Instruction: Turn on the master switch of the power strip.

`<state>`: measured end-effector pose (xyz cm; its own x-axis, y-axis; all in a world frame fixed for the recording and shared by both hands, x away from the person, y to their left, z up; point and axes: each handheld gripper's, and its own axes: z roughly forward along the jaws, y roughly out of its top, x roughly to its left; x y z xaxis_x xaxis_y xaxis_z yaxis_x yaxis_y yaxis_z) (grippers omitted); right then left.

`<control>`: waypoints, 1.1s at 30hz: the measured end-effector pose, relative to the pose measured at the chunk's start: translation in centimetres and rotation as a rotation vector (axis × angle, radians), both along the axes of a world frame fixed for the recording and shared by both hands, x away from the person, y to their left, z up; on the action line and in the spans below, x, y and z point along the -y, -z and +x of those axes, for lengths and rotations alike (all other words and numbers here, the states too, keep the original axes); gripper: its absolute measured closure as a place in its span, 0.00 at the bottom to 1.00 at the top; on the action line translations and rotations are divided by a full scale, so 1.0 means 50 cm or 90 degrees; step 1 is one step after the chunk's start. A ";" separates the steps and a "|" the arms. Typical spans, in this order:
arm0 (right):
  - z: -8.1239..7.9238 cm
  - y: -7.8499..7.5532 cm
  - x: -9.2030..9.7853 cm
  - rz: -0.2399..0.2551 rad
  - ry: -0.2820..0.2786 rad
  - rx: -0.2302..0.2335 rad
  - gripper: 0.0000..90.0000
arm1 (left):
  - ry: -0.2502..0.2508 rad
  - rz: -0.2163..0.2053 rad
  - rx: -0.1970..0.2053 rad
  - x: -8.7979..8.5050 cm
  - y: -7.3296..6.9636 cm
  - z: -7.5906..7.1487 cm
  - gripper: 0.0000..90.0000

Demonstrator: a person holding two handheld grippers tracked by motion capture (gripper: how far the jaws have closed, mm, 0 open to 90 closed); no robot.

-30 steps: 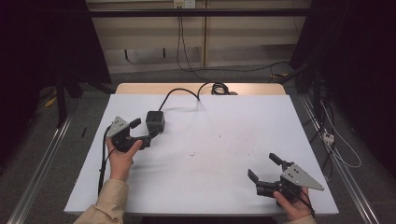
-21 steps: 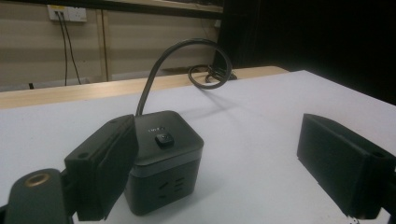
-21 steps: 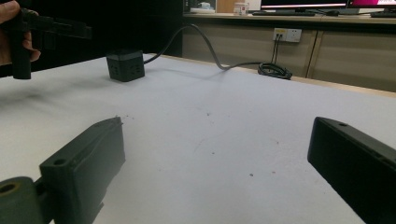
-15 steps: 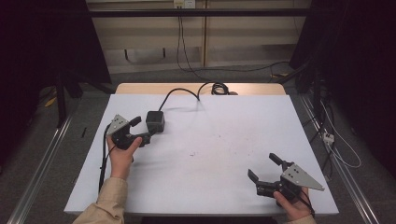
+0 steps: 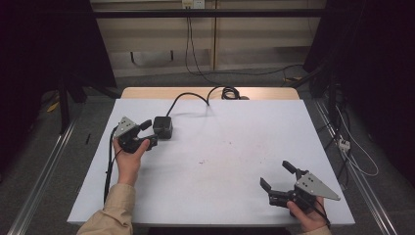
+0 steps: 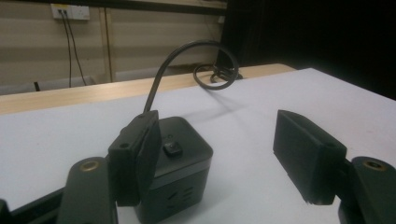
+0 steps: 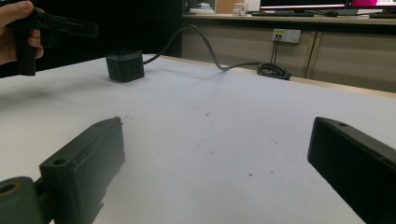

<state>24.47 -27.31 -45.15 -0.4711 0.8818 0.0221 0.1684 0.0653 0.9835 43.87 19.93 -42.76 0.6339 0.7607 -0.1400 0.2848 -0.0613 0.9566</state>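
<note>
A white table (image 5: 220,171) is seen from above, with a small black box (image 5: 163,127) set on its far left part. A black cord (image 5: 188,98) is joined to the box and is looped in a coil (image 5: 229,92) at the far edge of the table. The left gripper (image 5: 149,133) is held in a hand (image 5: 128,154) just beside the box, and its jaws are spread wide apart. In the left gripper view, one jaw is seen right in front of the box (image 6: 180,172), while the other jaw is kept well off to the side, so the box is not pinched. Whether that near jaw is touching the box cannot be told. The right gripper (image 5: 276,177) is held low at the near right part of the table, well apart from the box. Its jaws are also spread wide, and nothing is held between them.
</note>
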 end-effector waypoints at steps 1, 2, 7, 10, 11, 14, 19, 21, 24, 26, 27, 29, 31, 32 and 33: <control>0.000 0.000 0.000 0.000 0.000 0.000 0.04 | -0.001 0.000 -0.002 -0.001 0.000 0.001 0.35; 0.000 0.000 0.000 0.001 0.001 0.000 0.04 | -0.001 -0.002 -0.002 -0.003 0.001 0.003 0.36; -0.001 0.000 -0.002 -0.001 -0.002 0.000 0.04 | -0.005 -0.005 -0.014 -0.007 0.004 0.007 0.39; 0.000 0.000 -0.001 0.000 -0.002 0.001 0.04 | -0.006 -0.005 -0.017 -0.009 0.006 0.010 0.44; 0.000 0.000 -0.001 0.000 -0.002 0.001 0.04 | -0.010 -0.006 -0.017 -0.010 0.006 0.011 0.44; 0.000 0.000 0.000 0.001 -0.001 0.001 0.04 | -0.012 -0.010 -0.020 -0.011 0.005 0.013 0.48; 0.000 0.000 -0.001 0.000 -0.001 0.001 0.04 | -0.012 -0.002 -0.024 -0.007 -0.001 0.017 0.55; 0.000 -0.001 0.000 0.000 -0.001 0.001 0.04 | -0.018 0.006 -0.026 -0.004 -0.002 0.019 0.55; -0.001 -0.001 0.001 0.001 0.000 0.000 0.04 | -0.016 0.010 -0.028 -0.002 -0.002 0.022 0.58; -0.001 -0.001 0.001 0.001 0.001 0.000 0.04 | -0.014 0.010 -0.029 -0.001 -0.003 0.024 0.60; -0.001 -0.001 0.002 0.001 0.000 0.001 0.04 | -0.016 0.012 -0.027 -0.001 -0.004 0.025 0.61; -0.001 -0.001 0.001 0.002 0.000 0.002 0.04 | -0.017 0.007 -0.030 0.000 -0.004 0.027 0.63; -0.001 -0.001 0.001 0.002 0.001 0.001 0.04 | -0.018 0.007 -0.032 0.000 -0.003 0.030 0.64; -0.001 -0.001 0.001 0.002 0.000 0.001 0.04 | -0.019 0.007 -0.035 0.000 -0.002 0.031 0.66; -0.001 -0.001 0.001 0.001 0.001 0.001 0.04 | -0.021 0.006 -0.037 0.000 -0.001 0.032 0.67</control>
